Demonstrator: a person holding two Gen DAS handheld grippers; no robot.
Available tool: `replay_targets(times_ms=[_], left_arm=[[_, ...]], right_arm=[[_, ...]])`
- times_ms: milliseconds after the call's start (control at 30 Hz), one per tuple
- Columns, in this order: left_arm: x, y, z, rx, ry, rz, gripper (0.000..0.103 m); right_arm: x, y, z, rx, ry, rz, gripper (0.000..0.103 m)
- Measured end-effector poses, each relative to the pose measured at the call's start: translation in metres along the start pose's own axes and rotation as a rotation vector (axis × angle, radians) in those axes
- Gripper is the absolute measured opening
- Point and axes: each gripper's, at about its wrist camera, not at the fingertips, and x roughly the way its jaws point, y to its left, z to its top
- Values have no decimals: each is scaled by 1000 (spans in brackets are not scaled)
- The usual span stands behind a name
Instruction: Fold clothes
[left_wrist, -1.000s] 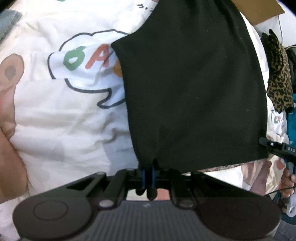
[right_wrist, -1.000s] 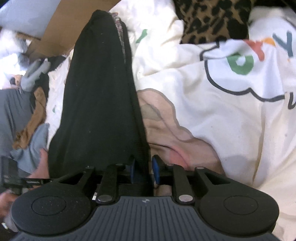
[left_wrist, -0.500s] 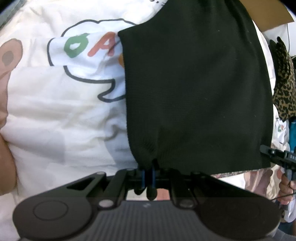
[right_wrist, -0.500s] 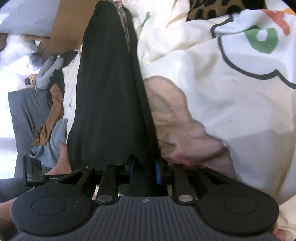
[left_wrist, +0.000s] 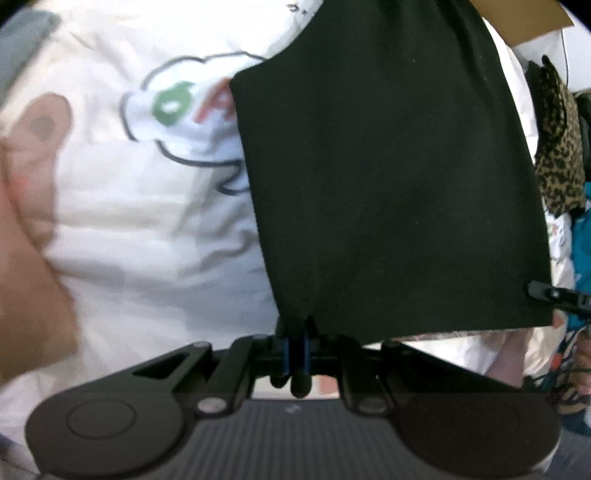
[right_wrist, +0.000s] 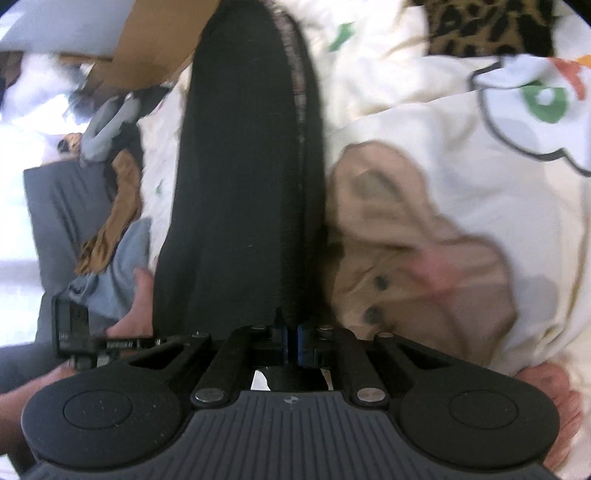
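Black knit garment (left_wrist: 388, 177) stretched between both grippers above a cartoon-print bed cover (left_wrist: 147, 229), near edge lifted clear of it. Left gripper (left_wrist: 295, 354) pinching the garment's near-left corner, blue pads tight on a tuck of cloth. Right gripper (right_wrist: 291, 343) just clamped on the opposite near corner, jaws closing within the last half sec w/ black fabric between them; now pressed tight on it. Far end of garment seemingly draped on the bed, next to a cardboard sheet (right_wrist: 147, 44).

Step in hand, by the look of it: both near corners secured, fold about to start. Next move prob. calls for raising both corners level, keeping the edge taut, carrying it toward the far end so hems meet; uneven lift risks a skewed crease.

Writing: coloured letters inside a cloud outline on the cover, green "O" and red "A" legible in left view, rest hidden under the garment. White lettering on the other gripper's body, too small to read. Leopard-print cloth (left_wrist: 557, 147) lying at the bed's far right, apart.
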Motion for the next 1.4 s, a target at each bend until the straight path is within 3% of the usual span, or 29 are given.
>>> replay_targets(times_ms=[267,800,900,1300,1400], left_arm=[[-1,16,-2,-9,40,64,7],[52,28,11,-48,110,-36,8],[51,28,14,-33,99,-43,9],[48,51,18,-133,20,-171,12],[47,51,23,-144,31,-177,8]], right_arm=[[28,11,-32,14,94,43,2],[30,-10,-36,-35,109,-138,2],[36,-13,-36,-33,110,-143,2],[51,-20,-36,-7,94,-107,14],[51,-20,-37,-7,94,-96,3]])
